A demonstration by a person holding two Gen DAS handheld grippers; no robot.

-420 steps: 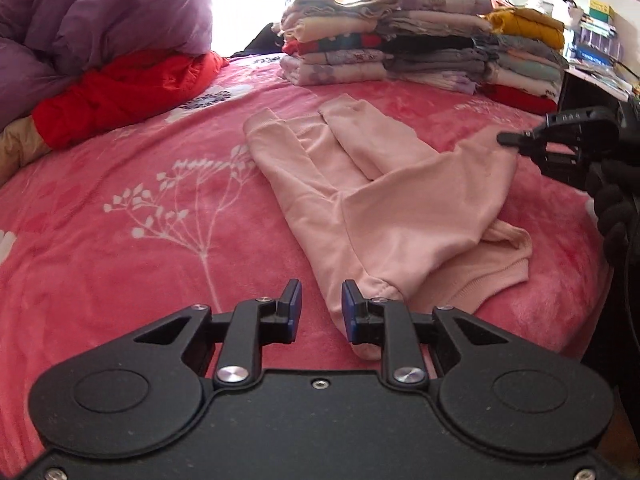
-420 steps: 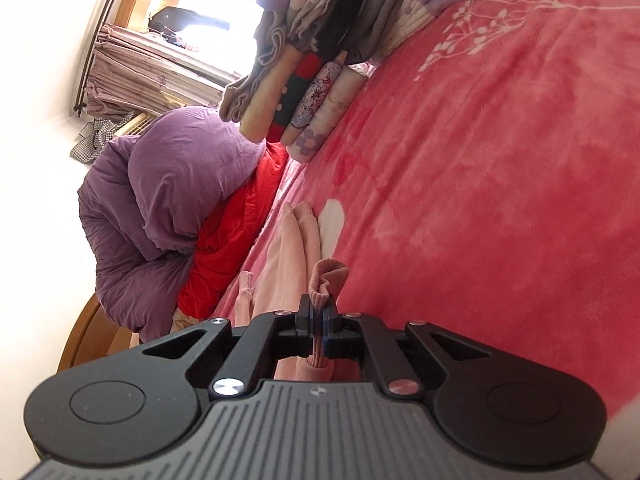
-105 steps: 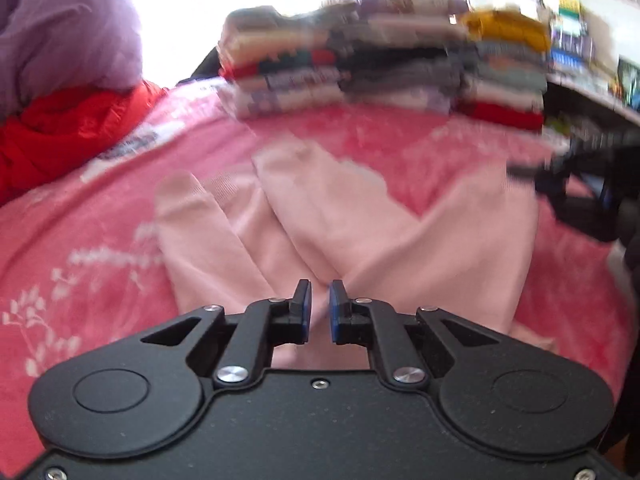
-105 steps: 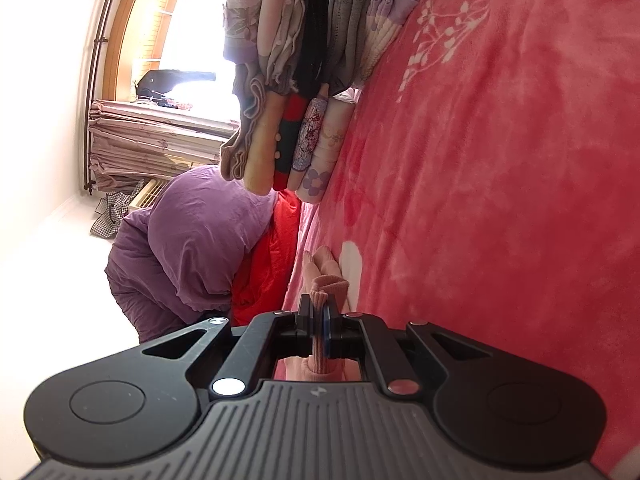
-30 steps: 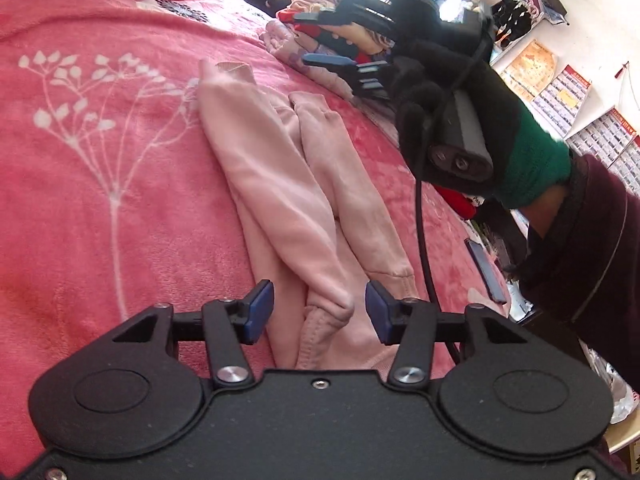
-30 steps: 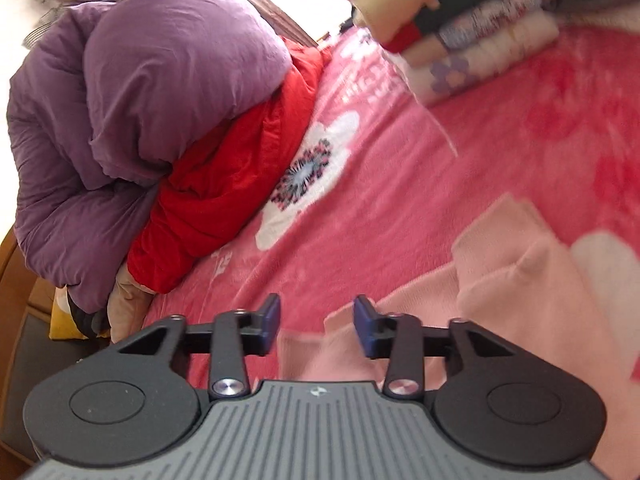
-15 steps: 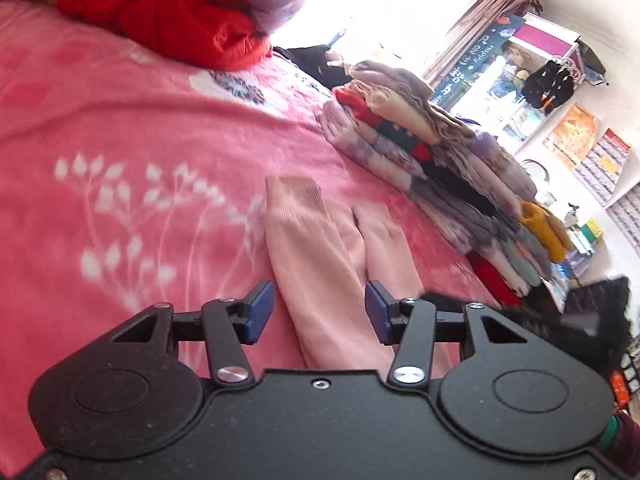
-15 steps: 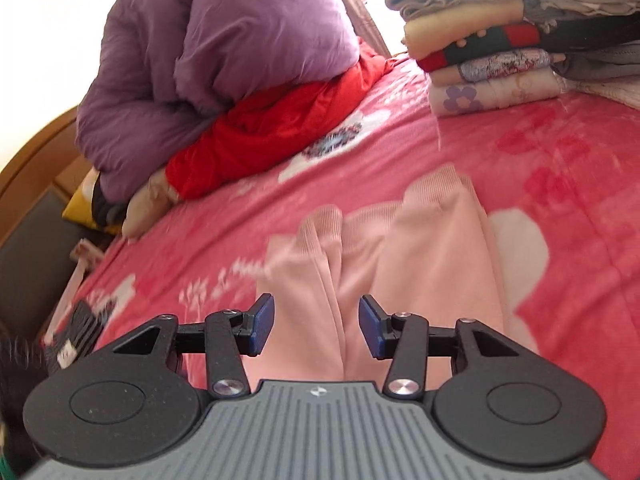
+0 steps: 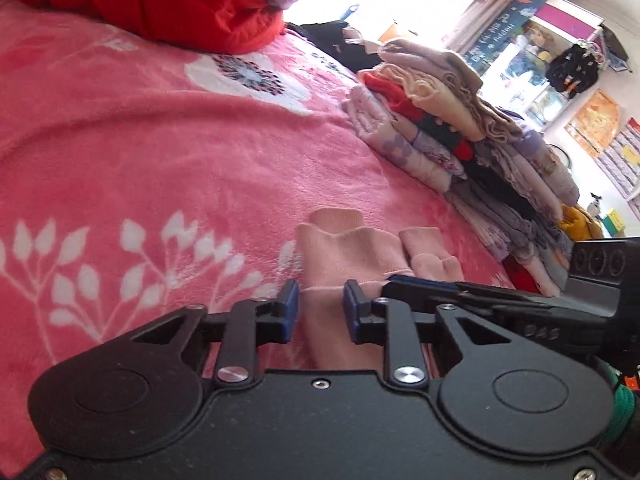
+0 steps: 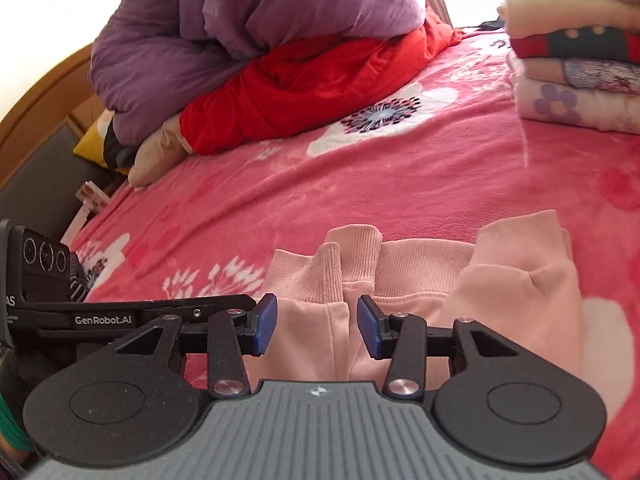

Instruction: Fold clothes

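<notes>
A pink floral blanket [image 10: 400,184] covers the bed, with a purple duvet [image 10: 248,20] over a red quilt [image 10: 320,80] at eleven o'clock in the right wrist view and a stack of folded clothes [image 9: 460,148] at two o'clock in the left wrist view. The pink garment [image 10: 420,280] lies low in both views, already doubled on itself, its ribbed cuffs and hem pointing toward twelve o'clock.

The step in hand looks like taking hold of the near part of the garment for another fold. The next move probably calls for both tools to pinch the cloth firmly, lift together, and carry it toward the cuffs so the edges meet evenly.

The left gripper [image 9: 318,314] sits at six o'clock in its own view; its jaws are closing, a gap remains, and a band of pink cloth lies between the blue pads, which do not clearly press on it. The right gripper [image 10: 316,326] is closing too, wider apart, with the garment's middle seam between its pads and nothing gripped.
</notes>
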